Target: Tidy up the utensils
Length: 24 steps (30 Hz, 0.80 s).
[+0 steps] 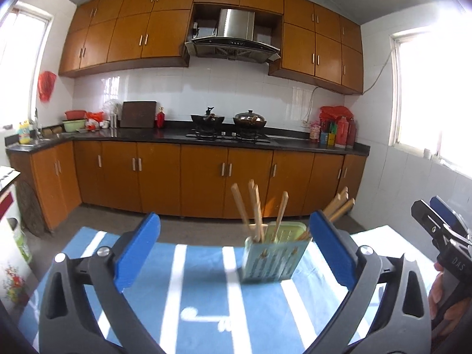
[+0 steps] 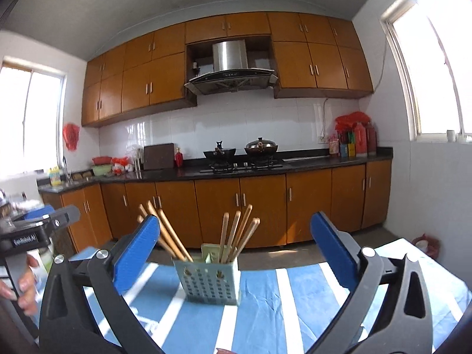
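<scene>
Chopsticks (image 1: pixel 256 215) are standing in a pale green holder (image 1: pixel 273 256) on the blue-striped bench (image 1: pixel 191 295) — left view: left hand-held gripper (image 1: pixel 236 250) is gaping wide, nothing pinched. Right view: right hand-held gripper (image 2: pixel 236 253) is spread too — holder sitting btwn its fingers, untouched.

bare striped cloth (image 2: pixel 259 318) around the utensil holder (image 2: pixel 211 280), leaning chopsticks (image 2: pixel 236 236) blocking from above

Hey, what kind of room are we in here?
A home kitchen, most likely. A range hood hangs over a gas stove with two pans on it, wooden cabinets run along a dark countertop, and a sink corner sits at the left.
</scene>
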Tool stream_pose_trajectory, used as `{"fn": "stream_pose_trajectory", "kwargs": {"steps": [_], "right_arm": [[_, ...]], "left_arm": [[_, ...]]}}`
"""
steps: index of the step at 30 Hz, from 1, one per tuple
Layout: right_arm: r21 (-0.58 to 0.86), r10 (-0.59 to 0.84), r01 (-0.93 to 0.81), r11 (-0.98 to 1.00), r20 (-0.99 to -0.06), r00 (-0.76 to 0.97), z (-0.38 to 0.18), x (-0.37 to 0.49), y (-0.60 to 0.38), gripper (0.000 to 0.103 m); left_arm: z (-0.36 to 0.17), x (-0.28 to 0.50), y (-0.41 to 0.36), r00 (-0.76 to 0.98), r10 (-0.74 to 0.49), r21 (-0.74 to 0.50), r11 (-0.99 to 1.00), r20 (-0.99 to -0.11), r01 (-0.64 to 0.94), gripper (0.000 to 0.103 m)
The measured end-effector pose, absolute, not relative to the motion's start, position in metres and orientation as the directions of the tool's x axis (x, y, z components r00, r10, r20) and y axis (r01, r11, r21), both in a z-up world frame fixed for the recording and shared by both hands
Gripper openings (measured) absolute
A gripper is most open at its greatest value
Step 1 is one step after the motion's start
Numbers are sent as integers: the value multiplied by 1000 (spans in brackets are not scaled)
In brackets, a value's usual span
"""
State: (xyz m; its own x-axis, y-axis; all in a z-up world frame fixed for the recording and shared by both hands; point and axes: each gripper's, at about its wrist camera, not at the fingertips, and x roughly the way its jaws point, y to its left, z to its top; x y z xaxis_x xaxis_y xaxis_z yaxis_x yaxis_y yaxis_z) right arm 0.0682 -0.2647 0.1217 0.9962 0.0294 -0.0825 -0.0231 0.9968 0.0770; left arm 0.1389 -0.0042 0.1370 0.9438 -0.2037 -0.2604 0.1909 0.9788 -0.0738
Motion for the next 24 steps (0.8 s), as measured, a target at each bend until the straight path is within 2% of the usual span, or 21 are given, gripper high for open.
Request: {"fn": "stream_pose_trajectory", "kwargs": {"steps": [5,12,17,24], "right_arm": [[29,-7,12,1000,-148,989,94,45,-245,101],[20,-20,24,1000,-169,985,56,15,-234,101],[23,-2,7,1000,-203,979,38,2,-232,101],[38,1,9,999,-253,968,15,-11,-232,101]], "left_arm": [[112,99,7,953,-157,-66,987,-258,145,99],[74,53,3,970,-62,17,998,-236,68,99],[51,37,-2,966,-66,40,996,-251,78,99],[26,25,5,956,-65,12,997,-286,71,99]]}}
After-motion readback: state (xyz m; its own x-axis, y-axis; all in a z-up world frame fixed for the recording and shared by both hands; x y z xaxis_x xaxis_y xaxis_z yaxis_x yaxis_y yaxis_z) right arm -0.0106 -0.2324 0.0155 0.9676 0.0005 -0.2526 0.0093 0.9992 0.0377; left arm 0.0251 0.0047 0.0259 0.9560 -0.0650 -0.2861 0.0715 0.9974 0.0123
